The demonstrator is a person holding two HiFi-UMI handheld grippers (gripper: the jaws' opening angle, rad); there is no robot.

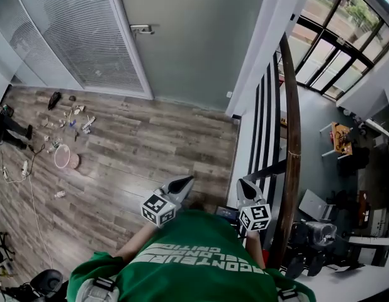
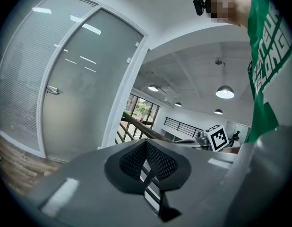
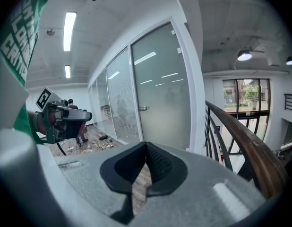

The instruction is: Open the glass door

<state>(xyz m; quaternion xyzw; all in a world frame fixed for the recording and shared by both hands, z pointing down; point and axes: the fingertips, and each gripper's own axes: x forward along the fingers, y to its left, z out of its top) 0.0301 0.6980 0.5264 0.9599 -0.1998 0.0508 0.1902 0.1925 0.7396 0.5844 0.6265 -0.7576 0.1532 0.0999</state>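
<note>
The frosted glass door stands closed across the wooden floor ahead, its metal handle on the door's left edge. My left gripper and right gripper are held side by side in front of my chest, far short of the door, both shut with nothing between the jaws. In the left gripper view the door and handle lie beyond the closed tips. The right gripper view shows the door and handle past its closed tips.
A railing with a wooden handrail runs close on my right, over a drop to a lower floor. A white pillar borders the door's right side. A glass wall with blinds is to its left. Small clutter and cables lie on the floor at left.
</note>
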